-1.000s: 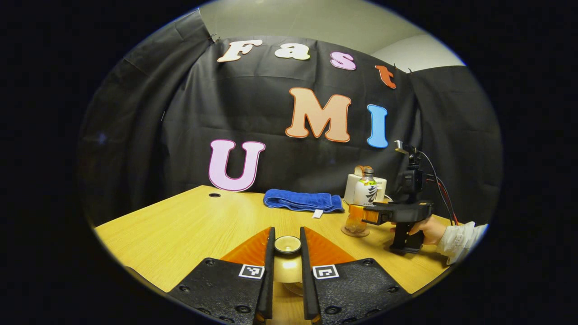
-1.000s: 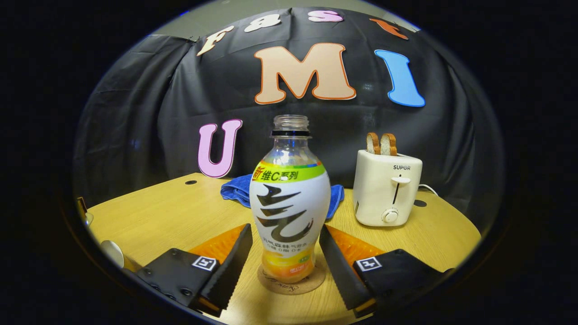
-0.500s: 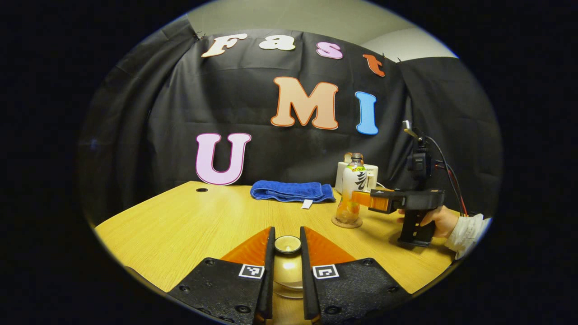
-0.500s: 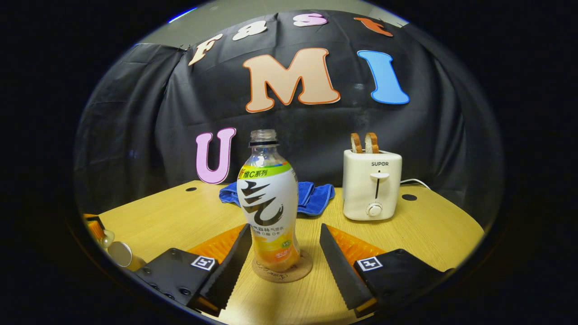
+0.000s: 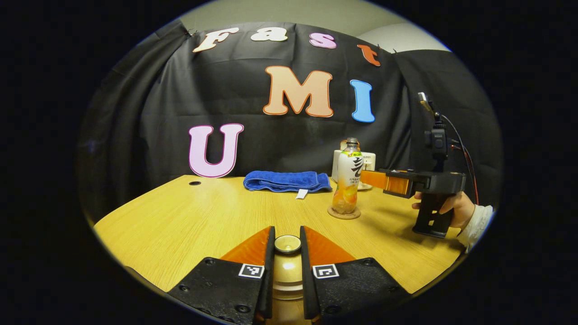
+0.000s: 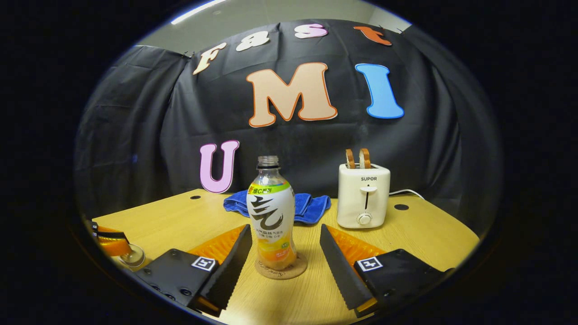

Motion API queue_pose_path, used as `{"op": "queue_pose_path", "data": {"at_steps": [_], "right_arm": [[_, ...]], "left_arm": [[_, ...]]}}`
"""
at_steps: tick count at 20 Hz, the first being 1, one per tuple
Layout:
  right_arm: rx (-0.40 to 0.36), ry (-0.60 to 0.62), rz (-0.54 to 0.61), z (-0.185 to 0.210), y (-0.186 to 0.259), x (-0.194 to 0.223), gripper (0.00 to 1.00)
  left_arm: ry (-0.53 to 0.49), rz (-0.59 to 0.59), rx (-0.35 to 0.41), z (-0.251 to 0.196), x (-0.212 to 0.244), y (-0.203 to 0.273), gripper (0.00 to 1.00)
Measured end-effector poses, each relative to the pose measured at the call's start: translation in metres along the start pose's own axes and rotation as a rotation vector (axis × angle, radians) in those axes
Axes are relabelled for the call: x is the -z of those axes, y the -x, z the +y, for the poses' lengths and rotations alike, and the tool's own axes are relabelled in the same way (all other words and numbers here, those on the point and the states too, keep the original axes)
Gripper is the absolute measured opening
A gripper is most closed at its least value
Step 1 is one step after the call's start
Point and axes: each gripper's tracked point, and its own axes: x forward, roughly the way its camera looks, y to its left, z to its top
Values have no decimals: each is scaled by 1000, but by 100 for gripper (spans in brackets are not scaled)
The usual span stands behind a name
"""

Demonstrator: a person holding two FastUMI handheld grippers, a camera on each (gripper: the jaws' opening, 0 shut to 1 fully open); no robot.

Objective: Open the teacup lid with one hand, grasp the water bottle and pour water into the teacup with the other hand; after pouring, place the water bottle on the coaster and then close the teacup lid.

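Note:
The water bottle (image 6: 271,216) stands upright, uncapped, on the round cork coaster (image 6: 280,271). My right gripper (image 6: 284,230) is open and drawn back, its fingers level with the coaster's sides and clear of the bottle. In the left gripper view the bottle (image 5: 348,183) sits on its coaster (image 5: 344,213), and a hand (image 5: 451,210) holds the right gripper (image 5: 375,179) just right of it. My left gripper (image 5: 286,231) is shut on the teacup lid's knob (image 5: 287,243). The teacup under it is hidden. The left gripper (image 6: 108,241) holds the lid (image 6: 132,257) at the far left.
A white toaster (image 6: 363,196) with two bread slices stands behind the bottle to the right, its cord trailing right. A folded blue towel (image 6: 311,205) lies against the back wall. The wooden table (image 5: 180,221) has a rounded front edge and cable holes.
The right gripper has backed away from the bottle, which stays on the coaster. The left gripper keeps hold of the lid, and its view has shifted slightly.

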Motion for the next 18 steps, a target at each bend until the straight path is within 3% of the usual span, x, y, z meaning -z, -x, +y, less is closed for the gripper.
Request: {"op": "queue_pose_path", "data": {"at_steps": [2,5,6,11,13,15,16,18], "right_arm": [[-3,24,-14,3,3,-3,94],[-13,45,-28,8,9,-6,97],[-17,44,-31,9,11,-6,93],[-18,18,-33,8,23,-9,96],[-16,16,-40,8,29,-10,96],[-13,8,-47,7,37,-13,100],[-12,2,-52,7,43,-14,96],[1,-5,-60,4,56,-16,96]], "left_arm": [[-16,0,-1,-2,0,-1,24],[-27,2,-5,-3,3,0,25],[-27,8,-3,-4,4,0,25],[-34,14,-21,-3,6,2,27],[-28,10,-24,-5,5,4,41],[-31,-17,-48,-2,-3,8,70],[-37,-38,-59,-2,-9,10,84],[-49,-71,-80,-1,-17,13,95]]}}
